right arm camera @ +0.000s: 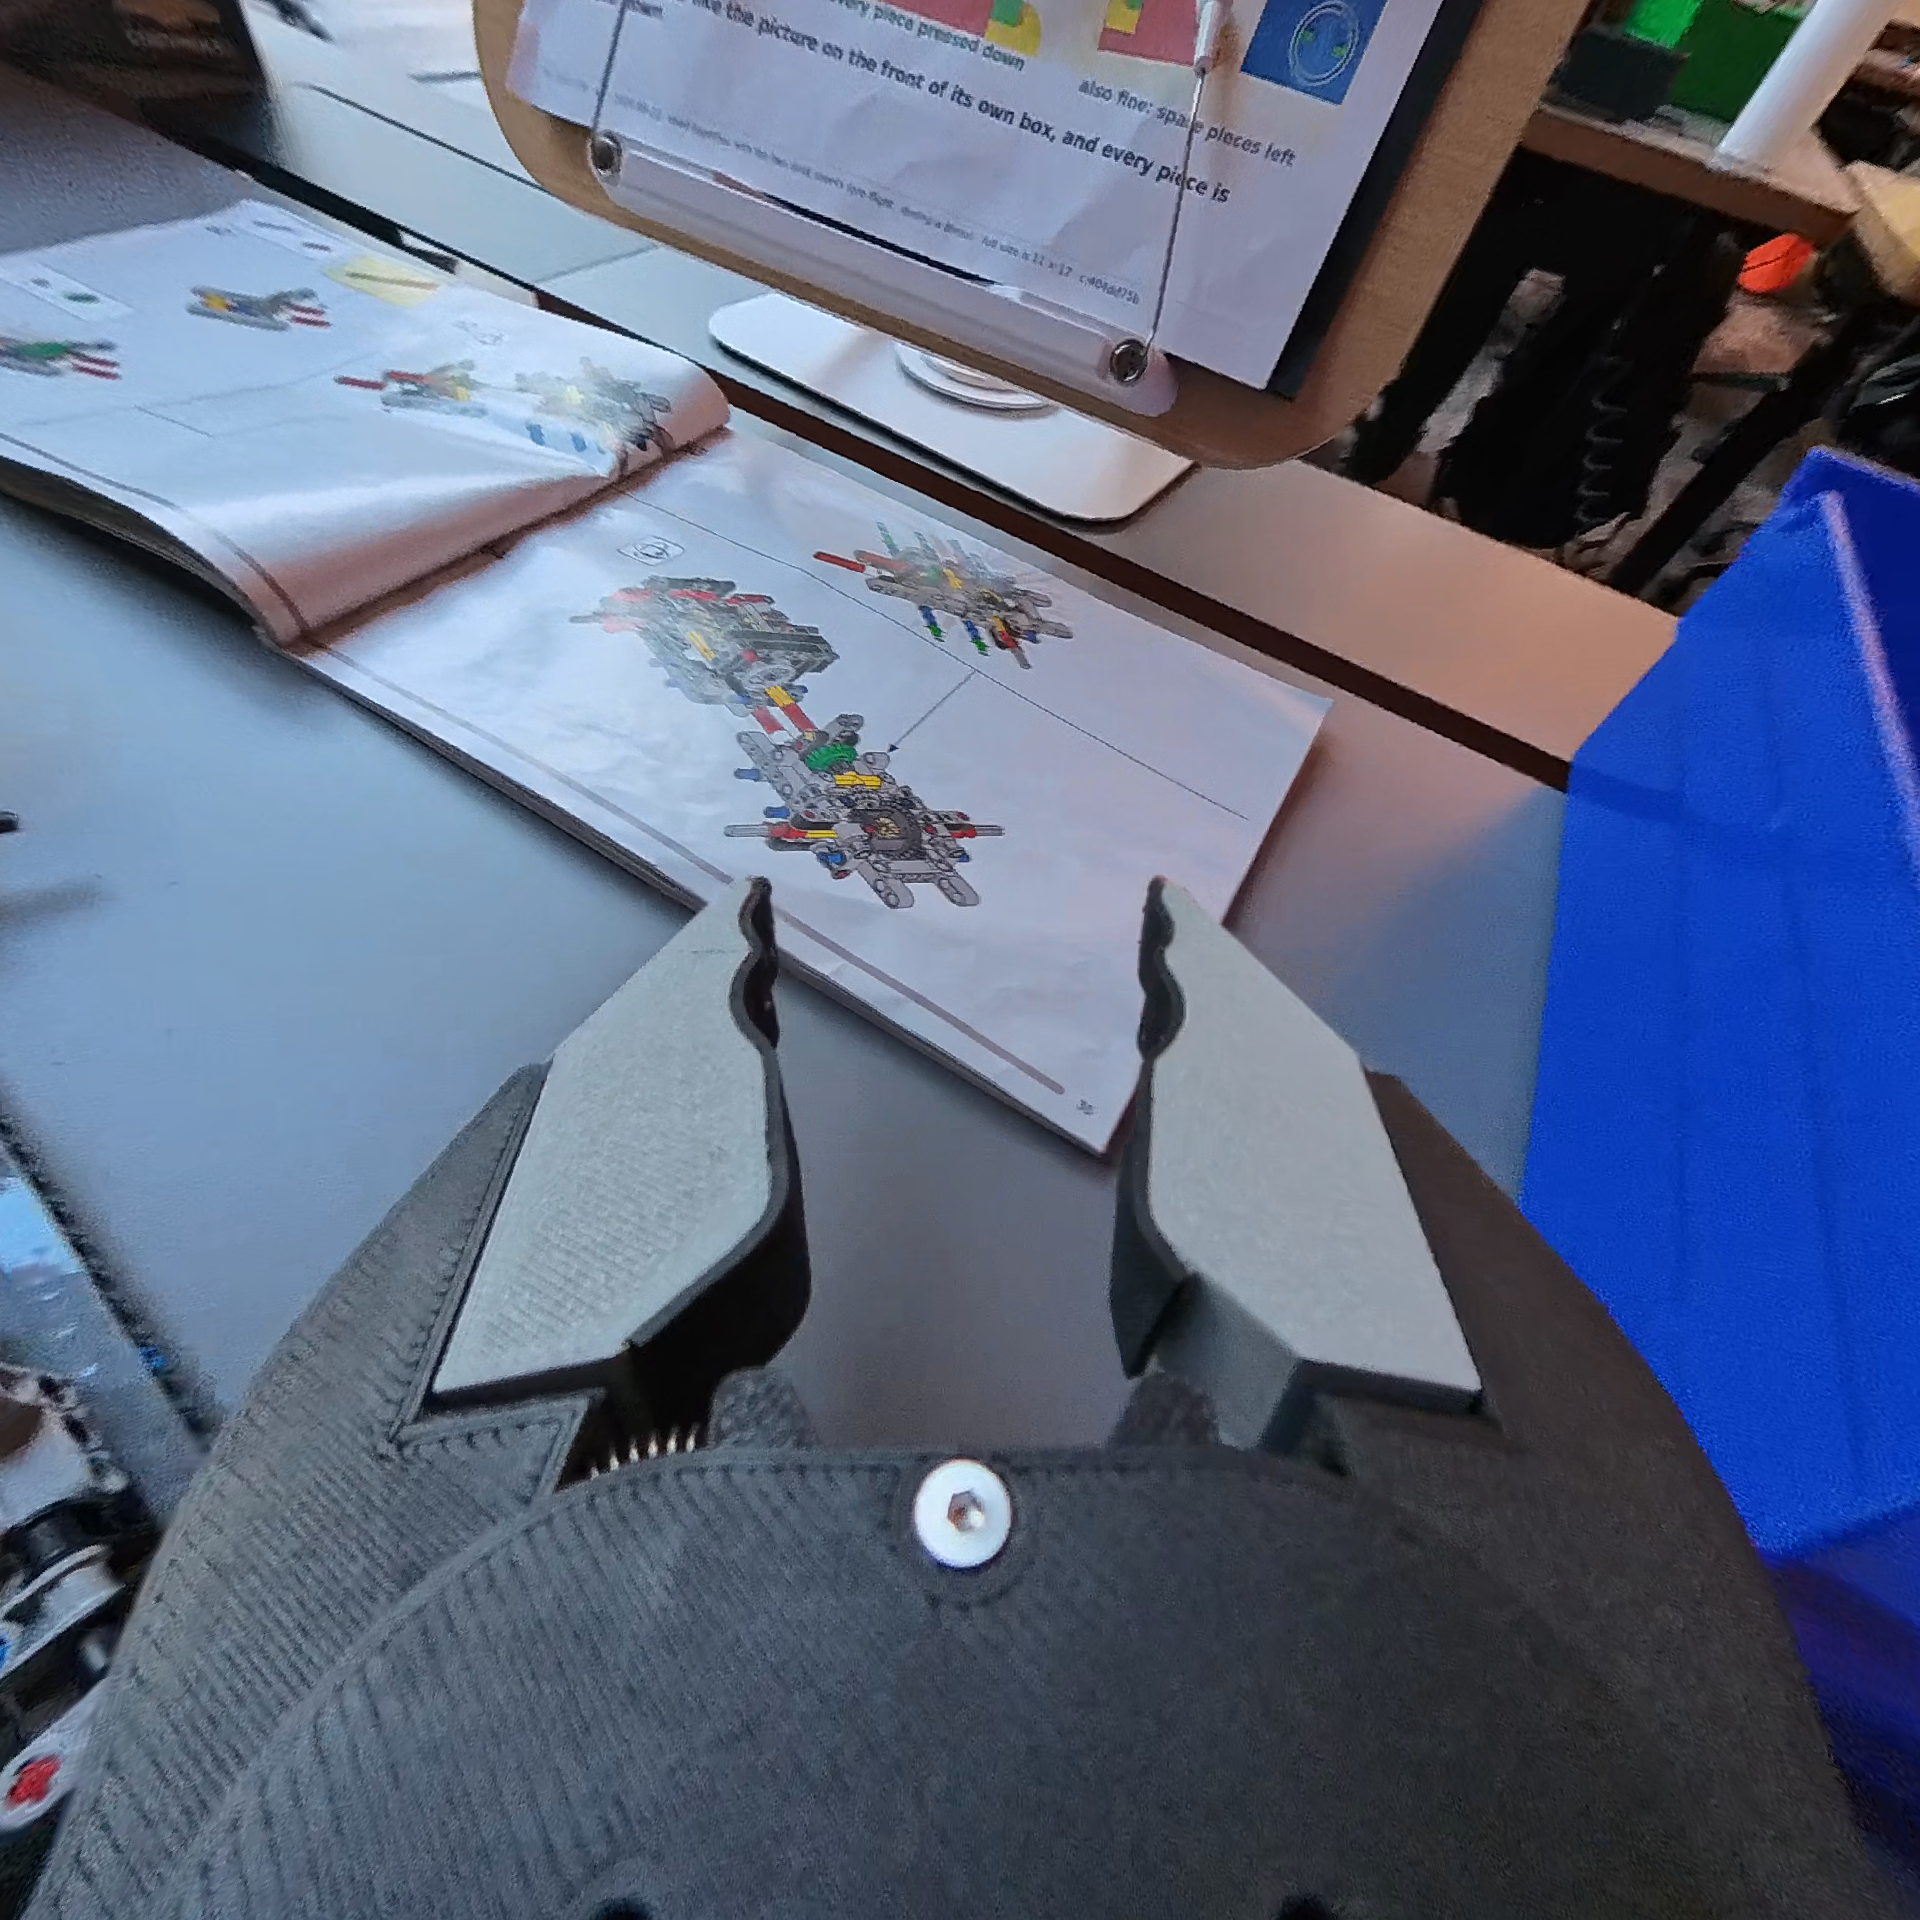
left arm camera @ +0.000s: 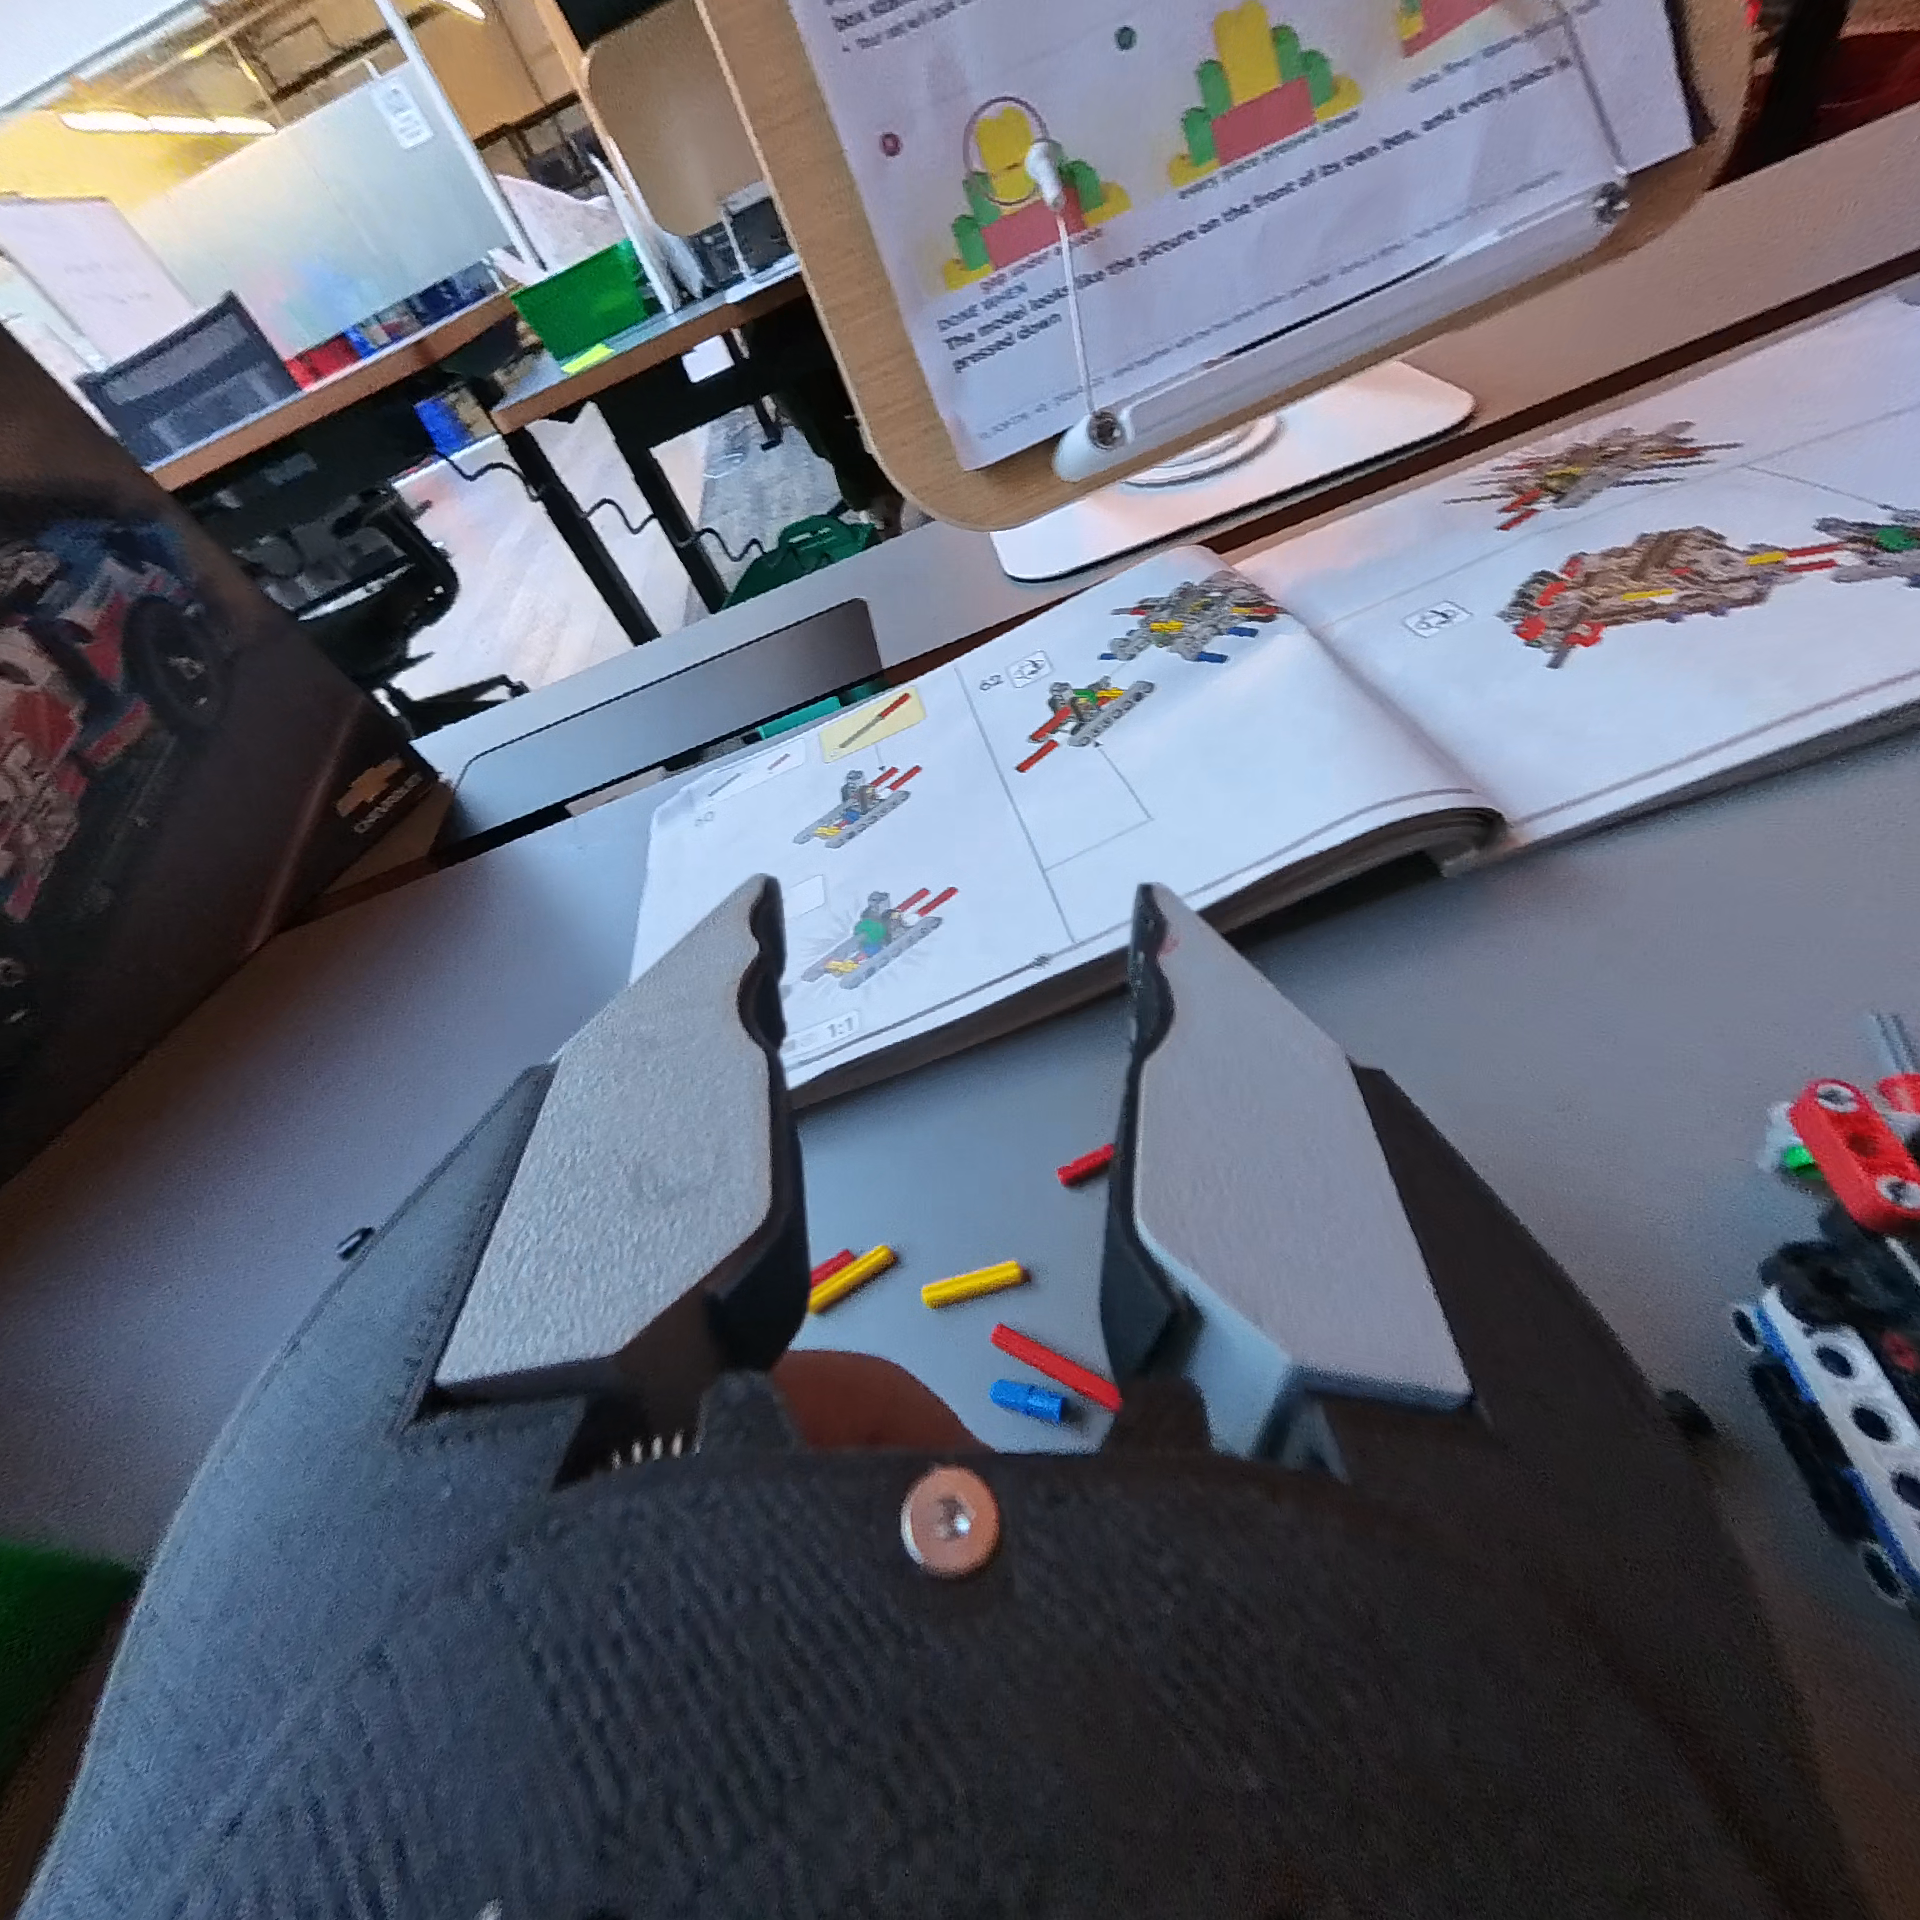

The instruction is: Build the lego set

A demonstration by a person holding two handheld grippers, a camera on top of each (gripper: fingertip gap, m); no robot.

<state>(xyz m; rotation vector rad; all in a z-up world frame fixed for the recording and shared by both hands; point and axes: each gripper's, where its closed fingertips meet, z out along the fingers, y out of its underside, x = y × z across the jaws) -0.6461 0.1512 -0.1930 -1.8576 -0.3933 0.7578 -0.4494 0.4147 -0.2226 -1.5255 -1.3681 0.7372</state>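
Both grippers hang with fingers spread and empty above the grey table, the left gripper over loose coloured pins scattered within reach, the right gripper over the instruction booklet lying open and readable

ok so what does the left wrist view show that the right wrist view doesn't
Only the left wrist view: loose red, yellow and blue pins on the grey table under the open left tongs, a partly built brick model at the right edge, and a dark box with a car picture on the left.

Only the right wrist view: a blue bin to the right of the open right tongs.

Both: the open instruction booklet, the wooden sheet stand on its white base, and tongs holding nothing.
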